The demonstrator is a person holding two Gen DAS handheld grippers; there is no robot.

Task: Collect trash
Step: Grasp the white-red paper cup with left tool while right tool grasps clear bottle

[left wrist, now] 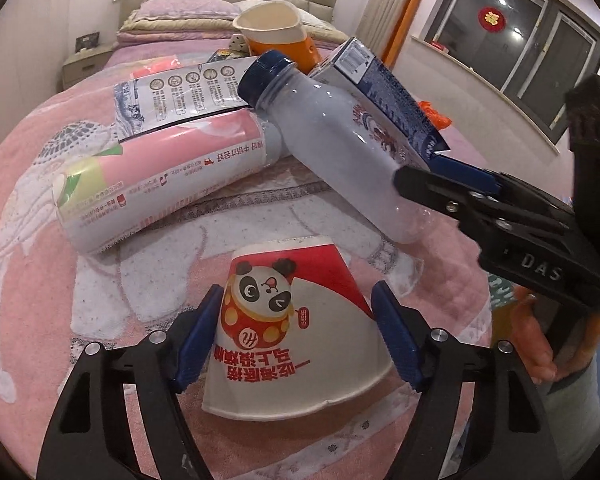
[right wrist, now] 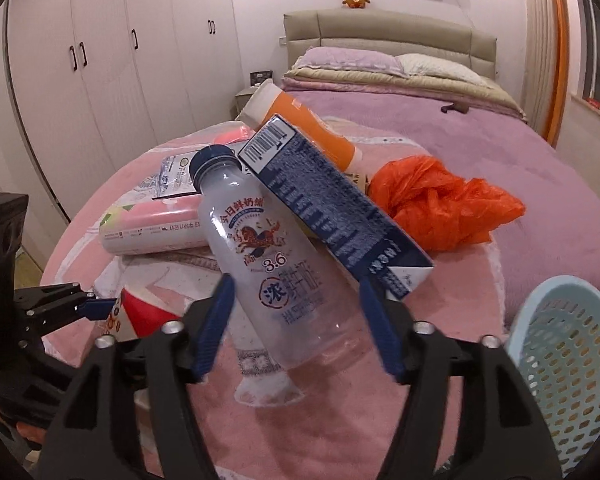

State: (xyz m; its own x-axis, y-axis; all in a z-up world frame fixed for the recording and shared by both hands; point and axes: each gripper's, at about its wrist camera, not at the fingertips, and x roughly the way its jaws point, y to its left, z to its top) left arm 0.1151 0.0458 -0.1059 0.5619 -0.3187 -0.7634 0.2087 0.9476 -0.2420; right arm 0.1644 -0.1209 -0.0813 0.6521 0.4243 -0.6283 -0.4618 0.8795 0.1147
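Trash lies piled on a pink blanket. A red-and-white paper cup with a panda [left wrist: 296, 332] lies between the open fingers of my left gripper [left wrist: 300, 336]; the pads are beside it, apart from its sides. A clear milk bottle with a blue cap [right wrist: 276, 264] lies tilted between the open fingers of my right gripper [right wrist: 296, 320]; it also shows in the left wrist view [left wrist: 340, 148], where the right gripper [left wrist: 432, 184] comes in from the right. A dark blue carton [right wrist: 332, 208] leans beside the bottle.
A pink cylindrical pack [left wrist: 156, 184], a printed pouch [left wrist: 180, 92], an orange-and-white cup [left wrist: 276, 36] and a crumpled orange plastic bag [right wrist: 440, 204] lie in the pile. A light blue perforated basket [right wrist: 568, 368] stands at the right. The bed's pillows and headboard [right wrist: 388, 36] are behind.
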